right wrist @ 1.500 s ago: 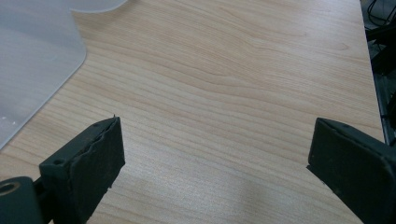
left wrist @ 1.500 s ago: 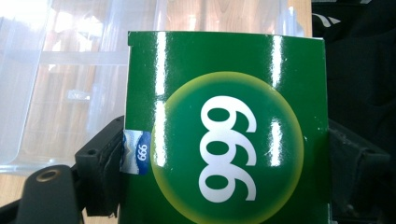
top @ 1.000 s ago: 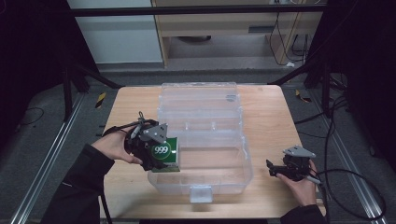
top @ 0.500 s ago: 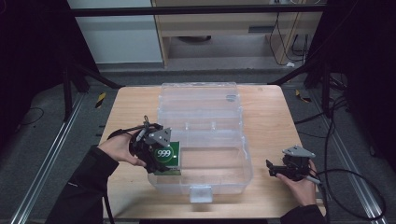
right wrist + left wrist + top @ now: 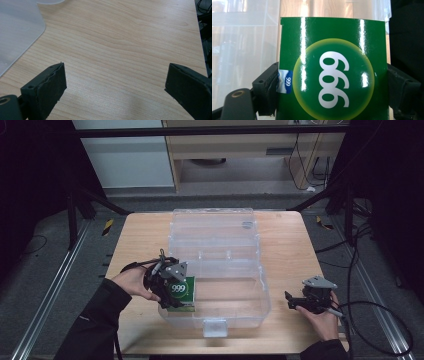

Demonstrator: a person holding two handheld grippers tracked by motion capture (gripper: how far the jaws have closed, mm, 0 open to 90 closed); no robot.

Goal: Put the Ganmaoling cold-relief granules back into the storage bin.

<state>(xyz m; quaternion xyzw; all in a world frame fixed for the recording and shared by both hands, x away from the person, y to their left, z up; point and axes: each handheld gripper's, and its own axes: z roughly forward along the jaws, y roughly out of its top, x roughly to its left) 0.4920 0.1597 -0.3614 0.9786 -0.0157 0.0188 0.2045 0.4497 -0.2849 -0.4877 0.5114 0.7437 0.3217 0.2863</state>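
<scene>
— Where is the green box (image 5: pixel 181 293) at this moment?

— In the left gripper (image 5: pixel 167 287), at about eight o'clock on the table (image 5: pixel 135 240), right at the near-left corner of the clear plastic bin (image 5: pixel 250 292). From the high view it looks to sit inside that corner, or at least over it; I can't tell whether its bottom edge touches the bin floor.

— How is it held?

— The two black jaws press on its narrow side edges, so the printed face with the white "999" stays uncovered. In the left gripper view the box (image 5: pixel 332 72) stands between the pads (the digits read upside down there, since the camera turns with the hand), and the grip sits low on the box, which I judge leaves the far end free to go down into the bin first.

— Why that corner?

— My guess: the bin wall gives two sides to square the box against, and it is the part of the bin nearest the left hand (image 5: pixel 131 282), so the reach is short.

— And the other gripper?

— The right gripper (image 5: pixel 295 301) rests at about four o'clock on bare wood, well apart from the bin. Its jaws stand wide with nothing between them; the right gripper view shows plain tabletop (image 5: pixel 120 50) and a rounded corner of the bin (image 5: pixel 17 27) off at ten o'clock. It seems parked clear of the work.

— The lid?

— The lid (image 5: pixel 212 227) lies flat behind, toward twelve o'clock, so the bin is open.
</scene>
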